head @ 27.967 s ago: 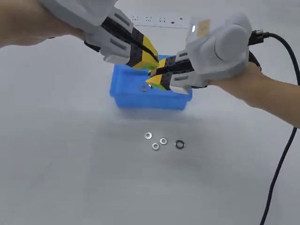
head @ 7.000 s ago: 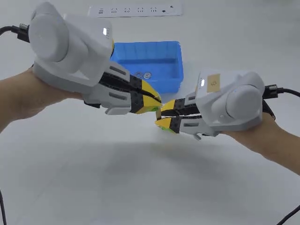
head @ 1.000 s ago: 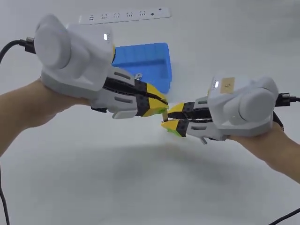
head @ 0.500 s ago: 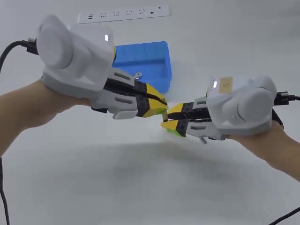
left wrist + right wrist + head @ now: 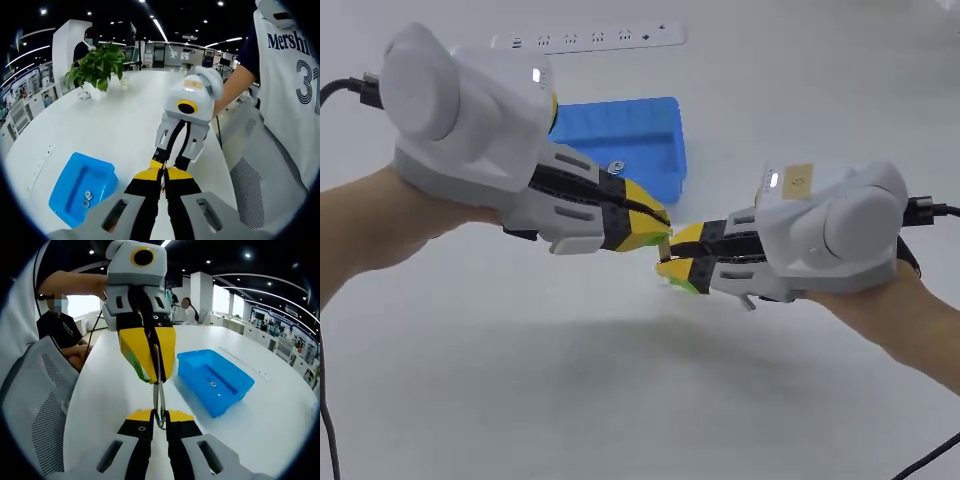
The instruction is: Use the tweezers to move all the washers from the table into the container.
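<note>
Almost nothing has changed in the last half second: your left gripper and right gripper sit tip to tip as they did then, low over the white table and just in front of the blue container. The thin metal tweezers bridge the two. In the right gripper view their joined end sits between your right jaws, and their two arms run up into the yellow left jaws. Both pairs of jaws look pressed together on the tweezers, so this reads as a regrip or a handover rather than a pick. You cannot tell from here whether the tweezers carry a washer. Against the frame from twenty-eight seconds ago the difference is large. Then both grippers worked over the container and four washers lay on the table in front of it. Now the grippers are on your side of the container, and the bare table you can see has no washers, though the stretch under the grippers is hidden. A few washers lie on the container floor, so the task looks close to done.
</note>
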